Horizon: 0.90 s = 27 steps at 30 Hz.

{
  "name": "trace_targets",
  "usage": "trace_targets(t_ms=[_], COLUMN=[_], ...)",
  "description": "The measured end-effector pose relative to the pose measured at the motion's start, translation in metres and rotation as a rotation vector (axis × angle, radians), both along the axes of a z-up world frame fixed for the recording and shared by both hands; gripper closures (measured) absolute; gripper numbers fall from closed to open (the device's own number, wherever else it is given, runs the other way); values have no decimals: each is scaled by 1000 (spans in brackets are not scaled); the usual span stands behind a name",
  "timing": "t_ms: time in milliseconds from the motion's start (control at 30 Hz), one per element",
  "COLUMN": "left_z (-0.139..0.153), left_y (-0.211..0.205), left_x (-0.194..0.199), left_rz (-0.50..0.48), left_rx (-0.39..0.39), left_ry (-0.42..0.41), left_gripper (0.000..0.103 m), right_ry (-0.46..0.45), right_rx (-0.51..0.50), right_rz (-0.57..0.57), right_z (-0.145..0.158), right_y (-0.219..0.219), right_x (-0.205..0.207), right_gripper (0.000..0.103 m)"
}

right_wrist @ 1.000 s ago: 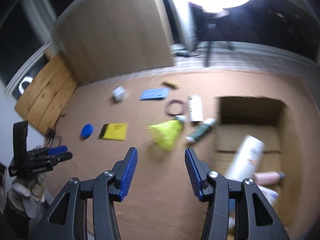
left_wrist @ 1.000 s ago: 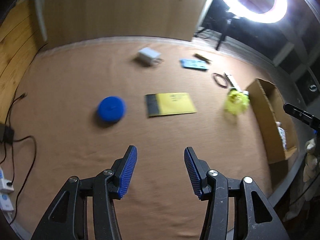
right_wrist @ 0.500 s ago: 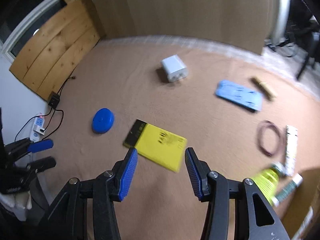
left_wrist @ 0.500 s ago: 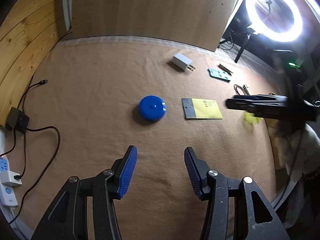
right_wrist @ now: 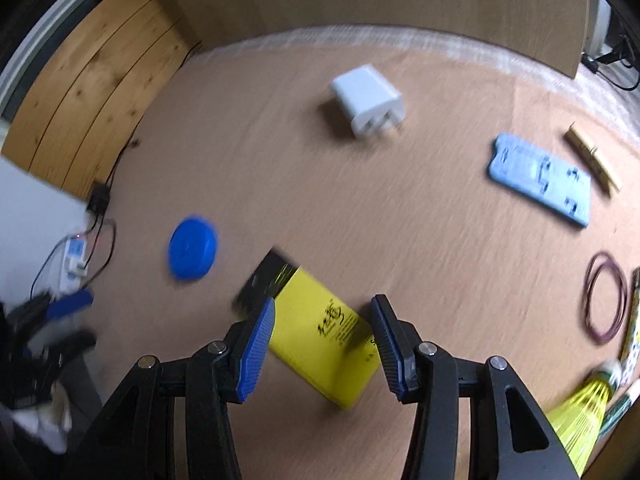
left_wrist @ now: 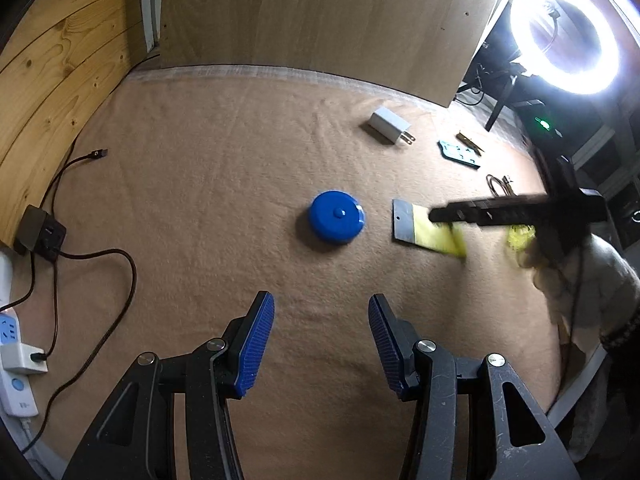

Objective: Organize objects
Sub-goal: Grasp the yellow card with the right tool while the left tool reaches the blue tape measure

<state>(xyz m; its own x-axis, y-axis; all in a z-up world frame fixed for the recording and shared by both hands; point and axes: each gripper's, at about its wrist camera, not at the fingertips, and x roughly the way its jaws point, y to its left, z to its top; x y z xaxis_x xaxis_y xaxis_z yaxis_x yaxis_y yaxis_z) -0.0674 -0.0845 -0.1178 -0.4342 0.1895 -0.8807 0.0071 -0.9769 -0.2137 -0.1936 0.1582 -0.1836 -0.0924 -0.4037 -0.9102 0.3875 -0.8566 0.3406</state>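
Observation:
A yellow packet with a black end (right_wrist: 320, 328) lies flat on the tan cloth, straight below my right gripper (right_wrist: 322, 344), which hangs open over it without touching. In the left wrist view the same packet (left_wrist: 420, 228) is partly hidden by the right gripper (left_wrist: 436, 214). A blue round disc (left_wrist: 337, 217) (right_wrist: 193, 253) lies left of the packet. My left gripper (left_wrist: 321, 342) is open and empty, short of the disc. Further back lie a white charger plug (right_wrist: 368, 100) (left_wrist: 389, 125) and a light blue flat case (right_wrist: 540, 178) (left_wrist: 459, 153).
A brass clip (right_wrist: 592, 164), a dark cord ring (right_wrist: 604, 304) and a yellow shuttlecock (right_wrist: 580, 412) lie at the right. A power strip with cables (left_wrist: 16, 356) and a black adapter (left_wrist: 40, 232) sit at the left edge. Wooden boards (left_wrist: 312, 16) stand behind; a ring light (left_wrist: 564, 32) glares.
My right gripper swung left and down from the cardboard box to above the yellow packet. My left gripper moved towards the blue disc, which now sits nearer the middle of its view.

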Motion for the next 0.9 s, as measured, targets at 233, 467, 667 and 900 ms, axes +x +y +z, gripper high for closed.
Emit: trace_targets(t_ms=[233, 467, 667, 900], left_z=[-9, -13, -19, -29], left_y=[-1, -4, 5, 26], left_x=[-8, -14, -27, -55], left_rz=[-6, -16, -50, -100], left_rx=[5, 4, -35, -75], left_ry=[-19, -24, -24, -29], left_gripper=[50, 48, 41, 32], right_ry=[98, 173, 186, 152], right_rx=[163, 287, 322, 323], right_rz=[126, 203, 164, -35], right_z=[2, -2, -1, 2], right_y=[-35, -60, -56, -10], right_x=[26, 33, 29, 15], right_gripper=[55, 46, 44, 44])
